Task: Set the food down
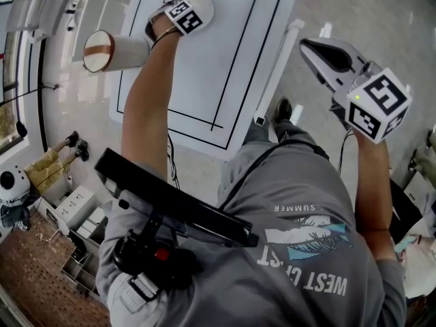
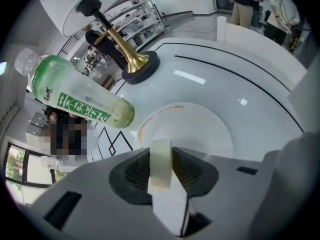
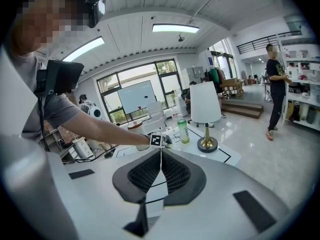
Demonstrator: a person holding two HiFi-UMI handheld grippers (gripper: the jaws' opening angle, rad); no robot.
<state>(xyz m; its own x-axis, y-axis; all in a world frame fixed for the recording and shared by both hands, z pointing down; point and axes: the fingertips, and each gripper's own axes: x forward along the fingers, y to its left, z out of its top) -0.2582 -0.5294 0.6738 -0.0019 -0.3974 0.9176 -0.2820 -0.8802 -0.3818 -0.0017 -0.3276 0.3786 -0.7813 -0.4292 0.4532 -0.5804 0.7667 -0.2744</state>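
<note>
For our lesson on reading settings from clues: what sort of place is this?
Probably an open-plan lab or workshop, not a home: a white table marked with black lines, stocked shelving racks, and what looks like a small white robot on the floor.

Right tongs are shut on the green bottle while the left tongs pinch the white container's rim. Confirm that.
Wrong on the right tongs: they are shut on nothing. The right gripper view shows the green bottle standing free beside the lamp. The left tongs do pinch the white container by its rim.
</note>
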